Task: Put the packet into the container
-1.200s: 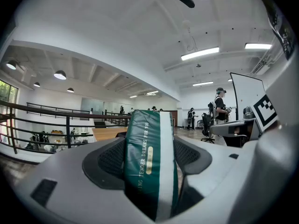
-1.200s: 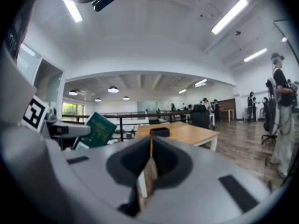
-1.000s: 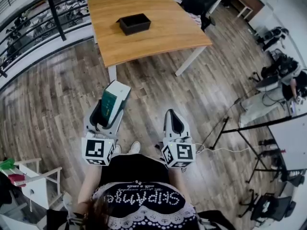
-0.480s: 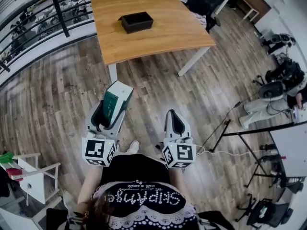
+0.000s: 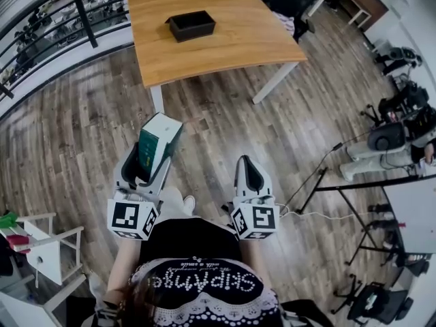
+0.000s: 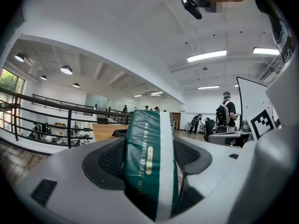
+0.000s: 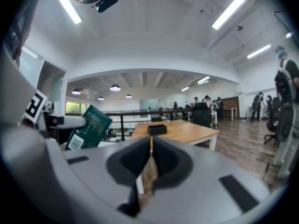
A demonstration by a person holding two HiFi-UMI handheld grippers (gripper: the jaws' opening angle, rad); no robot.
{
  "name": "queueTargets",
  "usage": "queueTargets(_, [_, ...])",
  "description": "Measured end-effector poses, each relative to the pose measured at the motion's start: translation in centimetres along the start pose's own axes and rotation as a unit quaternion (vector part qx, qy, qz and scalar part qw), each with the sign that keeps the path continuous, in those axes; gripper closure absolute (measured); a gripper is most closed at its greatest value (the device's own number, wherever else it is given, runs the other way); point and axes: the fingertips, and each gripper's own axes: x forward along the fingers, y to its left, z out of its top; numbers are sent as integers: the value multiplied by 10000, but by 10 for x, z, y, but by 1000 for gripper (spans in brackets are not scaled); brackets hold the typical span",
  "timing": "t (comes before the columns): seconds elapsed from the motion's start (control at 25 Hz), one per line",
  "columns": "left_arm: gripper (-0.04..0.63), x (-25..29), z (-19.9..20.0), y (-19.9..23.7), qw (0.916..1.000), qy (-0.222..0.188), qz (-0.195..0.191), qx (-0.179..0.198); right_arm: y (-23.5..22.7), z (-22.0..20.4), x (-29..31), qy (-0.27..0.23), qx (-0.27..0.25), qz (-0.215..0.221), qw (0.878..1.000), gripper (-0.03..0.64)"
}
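Slowly I'm edging toward the wooden table (image 5: 225,43), left gripper (image 5: 151,159) drifting leftward, clamping the green packet (image 5: 155,140). Right gripper (image 5: 247,169) is pressing its jaws together, empty. Black container (image 5: 191,25) is waiting well ahead.

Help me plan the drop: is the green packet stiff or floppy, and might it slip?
Probably fairly stiff: the green packet stands past the left gripper without sagging. Likely light, clamped at one end only. Its smooth-looking wrap might slide.

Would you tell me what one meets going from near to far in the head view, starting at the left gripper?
The left gripper, the green packet in its jaws, wooden floor, wooden table, black container.
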Motion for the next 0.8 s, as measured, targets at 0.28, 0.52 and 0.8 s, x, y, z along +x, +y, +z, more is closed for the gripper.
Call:
queueTargets(0.28, [249, 6, 11, 0, 10000, -64, -13, -38, -11, 2, -1, -22, 97, -101, 9999, 579])
queueTargets(0.52, [249, 25, 13, 1, 9999, -56, -129, -33, -16, -2, 11, 64, 160, -179, 9997, 578])
queueTargets(0.8, [249, 68, 17, 15, 9998, -51, -164, -52, -33, 4, 44, 106, 208, -287, 9993, 579])
